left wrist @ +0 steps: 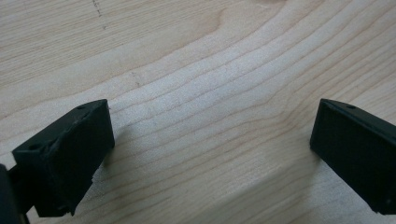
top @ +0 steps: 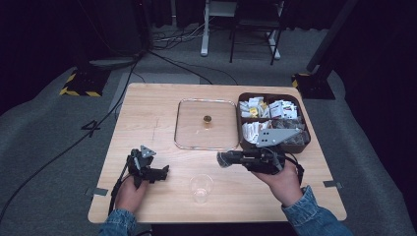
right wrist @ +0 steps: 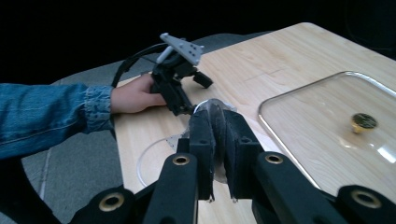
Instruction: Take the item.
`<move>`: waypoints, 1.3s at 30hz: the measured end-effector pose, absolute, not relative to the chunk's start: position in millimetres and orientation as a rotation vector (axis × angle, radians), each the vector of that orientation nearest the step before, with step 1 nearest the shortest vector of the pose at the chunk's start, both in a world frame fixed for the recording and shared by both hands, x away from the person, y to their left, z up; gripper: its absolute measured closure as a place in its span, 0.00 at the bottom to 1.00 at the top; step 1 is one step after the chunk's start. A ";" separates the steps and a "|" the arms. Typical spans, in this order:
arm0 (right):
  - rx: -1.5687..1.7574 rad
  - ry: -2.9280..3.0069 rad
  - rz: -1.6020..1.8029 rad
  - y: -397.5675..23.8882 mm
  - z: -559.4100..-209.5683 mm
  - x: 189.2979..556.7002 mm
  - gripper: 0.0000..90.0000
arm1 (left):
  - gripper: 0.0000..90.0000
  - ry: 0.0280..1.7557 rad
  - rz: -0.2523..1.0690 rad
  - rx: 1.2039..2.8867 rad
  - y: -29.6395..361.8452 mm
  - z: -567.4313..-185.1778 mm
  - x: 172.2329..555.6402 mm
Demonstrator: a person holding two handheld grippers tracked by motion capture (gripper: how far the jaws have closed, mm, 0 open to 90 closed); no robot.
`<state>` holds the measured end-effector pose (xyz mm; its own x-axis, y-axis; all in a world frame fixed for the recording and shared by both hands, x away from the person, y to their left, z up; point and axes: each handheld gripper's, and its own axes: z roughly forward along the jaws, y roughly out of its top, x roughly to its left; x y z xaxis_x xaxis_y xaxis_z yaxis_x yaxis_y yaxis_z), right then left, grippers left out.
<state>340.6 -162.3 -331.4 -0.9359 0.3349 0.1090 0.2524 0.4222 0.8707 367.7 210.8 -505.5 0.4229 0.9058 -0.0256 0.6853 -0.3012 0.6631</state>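
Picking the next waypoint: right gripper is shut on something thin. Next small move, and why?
Probably shift the right gripper toward the person until its tip is above the clear cup. Its jaws pinch what looks like a thin crinkly packet, and the cup stands open, seemingly empty, close by. The left gripper rests open, apart.

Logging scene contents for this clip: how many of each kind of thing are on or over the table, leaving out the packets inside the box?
Glass lid: 1
Brown box: 1
Clear cup: 1
Grippers: 2 (left gripper, right gripper)
Total: 5
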 end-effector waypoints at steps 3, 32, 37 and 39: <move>0.508 2.602 1.562 -154.4 -333.8 337.9 0.92 | 0.00 1.340 0.476 2.080 210.8 -505.6 367.5; 0.445 2.833 1.458 -100.7 -387.0 334.8 0.92 | 0.00 1.341 0.479 2.078 210.8 -505.6 367.3; 0.431 2.859 1.426 -96.1 -390.8 333.7 0.92 | 0.00 1.340 0.478 2.079 210.8 -505.6 367.4; 0.436 2.870 1.413 -95.2 -393.2 334.3 0.92 | 0.00 1.340 0.477 2.079 210.8 -505.6 367.4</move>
